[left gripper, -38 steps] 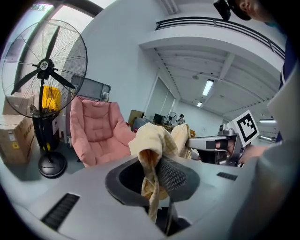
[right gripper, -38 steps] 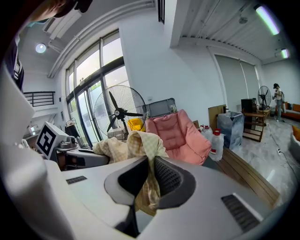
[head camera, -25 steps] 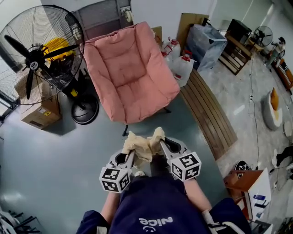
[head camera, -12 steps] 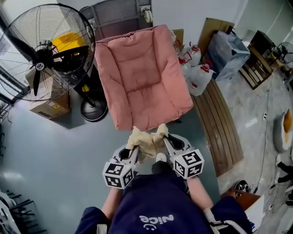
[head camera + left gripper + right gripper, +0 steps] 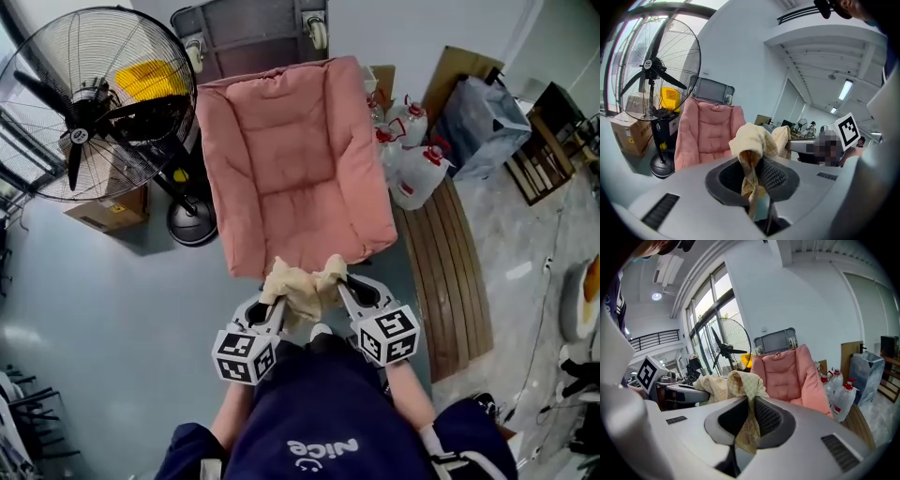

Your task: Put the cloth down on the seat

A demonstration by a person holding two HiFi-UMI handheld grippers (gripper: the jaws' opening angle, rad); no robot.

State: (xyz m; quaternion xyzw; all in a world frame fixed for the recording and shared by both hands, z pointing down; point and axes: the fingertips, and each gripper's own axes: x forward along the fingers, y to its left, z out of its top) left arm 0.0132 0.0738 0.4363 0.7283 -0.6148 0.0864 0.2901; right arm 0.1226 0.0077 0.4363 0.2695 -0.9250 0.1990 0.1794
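Together, left claw (image 5: 277, 303) and right claw (image 5: 336, 293) pinch a crumpled checked cloth (image 5: 302, 287) near the quilted pink seat (image 5: 291, 159).

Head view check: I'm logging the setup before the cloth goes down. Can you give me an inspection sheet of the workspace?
Surface: pink chair seat, nothing lying on it.
Job's things: cloth, held up at the seat's front edge, not yet down.
Clutter: cardboard box; water jugs.
Grippers: left gripper and right gripper, each shut on the cloth.
Cables: nothing seen by the chair.
Surroundings: standing fan left of the chair; wooden bench on its right.
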